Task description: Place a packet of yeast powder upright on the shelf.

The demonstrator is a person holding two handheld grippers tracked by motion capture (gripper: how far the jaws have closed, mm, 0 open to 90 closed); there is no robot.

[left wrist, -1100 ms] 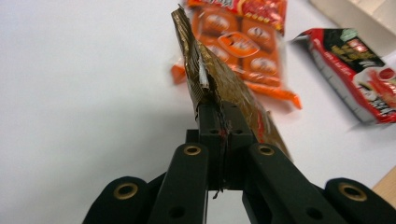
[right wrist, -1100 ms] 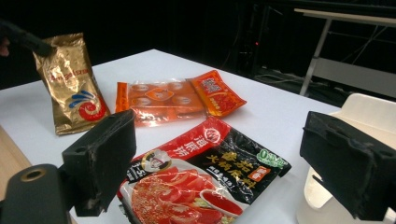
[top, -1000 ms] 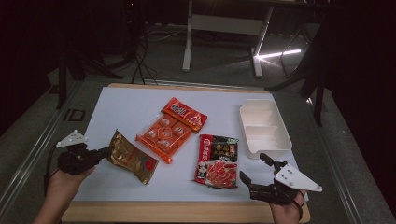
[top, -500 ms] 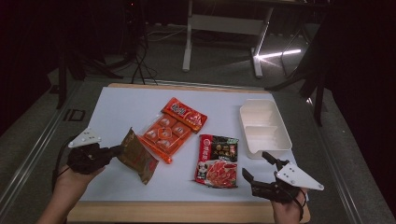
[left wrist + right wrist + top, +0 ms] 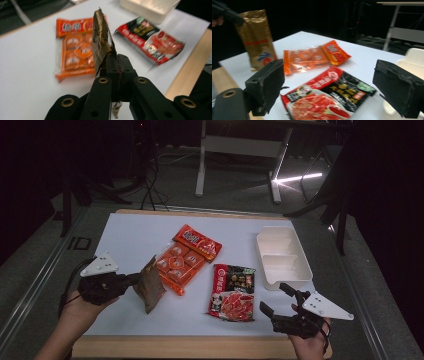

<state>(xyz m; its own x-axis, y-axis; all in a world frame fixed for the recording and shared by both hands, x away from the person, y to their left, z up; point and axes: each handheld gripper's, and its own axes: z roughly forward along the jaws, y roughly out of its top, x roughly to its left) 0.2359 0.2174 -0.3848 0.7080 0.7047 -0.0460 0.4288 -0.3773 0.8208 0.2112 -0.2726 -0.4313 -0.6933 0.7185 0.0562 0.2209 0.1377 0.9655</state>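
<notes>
The left gripper (image 5: 131, 281) has its jaws clamped on the top edge of a crinkled gold-brown foil snack pouch (image 5: 150, 284), held tilted above the white worktop (image 5: 125, 240), just beside the orange multi-pack of sweets (image 5: 186, 257). The left gripper view shows the pouch edge-on, while the right gripper view shows its printed face. The right gripper (image 5: 276, 299) rests with jaws wide apart and empty, near the red-and-black sachet (image 5: 232, 291). Beyond the sachet, the white two-compartment plastic tray (image 5: 300, 265) is cut off in both gripper views.
</notes>
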